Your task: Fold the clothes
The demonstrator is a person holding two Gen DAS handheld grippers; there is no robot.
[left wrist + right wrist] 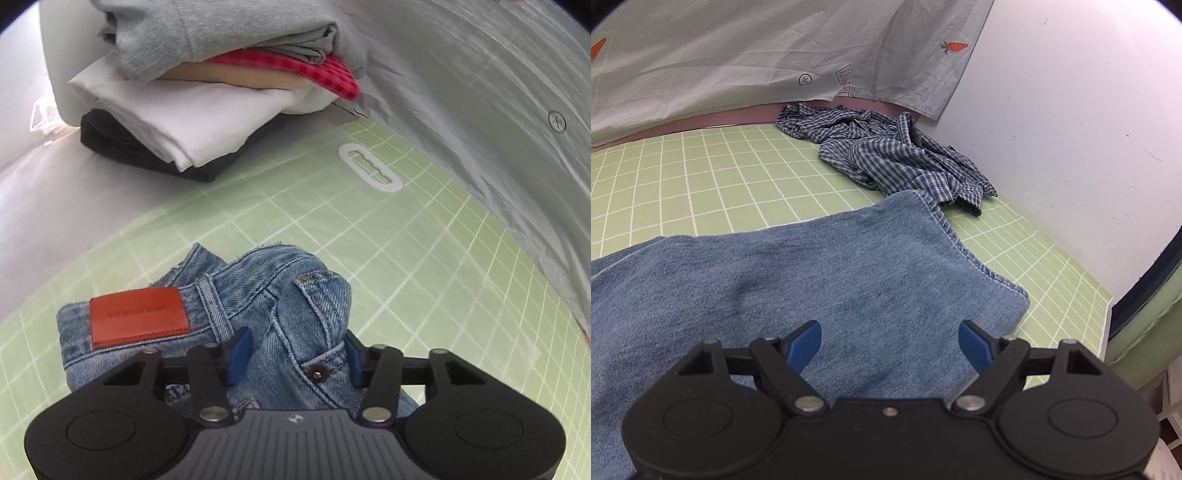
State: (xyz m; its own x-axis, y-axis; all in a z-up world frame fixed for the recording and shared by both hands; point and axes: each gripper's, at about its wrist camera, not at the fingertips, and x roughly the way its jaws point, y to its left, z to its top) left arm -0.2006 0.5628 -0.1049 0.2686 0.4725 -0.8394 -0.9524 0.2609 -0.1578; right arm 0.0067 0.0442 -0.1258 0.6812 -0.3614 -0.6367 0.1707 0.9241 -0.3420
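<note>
I'm on the jeans (258, 314) now, mid-fold as I judge it. Left gripper (293, 356) sits right at the waistband end, blue pads either side of a bunched ridge of denim by the pocket rivet. The pads are set fairly wide and the cloth fills the gap; looks like a grip, but I can't tell for sure from this angle whether it's actually pinching or just straddling. Red leather patch (138, 317) faces up just to the left of it.

Right gripper (890, 345) hangs over the leg end of the jeans (812, 280), jaws spread wide, nothing between them. Denim there lies flat on the green grid mat (701, 177), hem edge off to the right.

Next move, imo: right needs to come down on the hem edge and close, then both ends lift together so legs carry over toward the waistband w/o dragging the bunch. Waist end needs smoothing first or the fold goes lumpy.

Count, near to far: 1 pair of jeans, 2 grippers. Beyond the right gripper, 1 crumpled plaid shirt (894, 158), unfolded, touching the jeans' far corner. Beyond the left one, 1 stack of folded clothes (207, 92), approx 5 layers: black, white, tan, red check, grey on top. 1 grey sheet (757, 55) w/ carrot prints hangs at the back.
</note>
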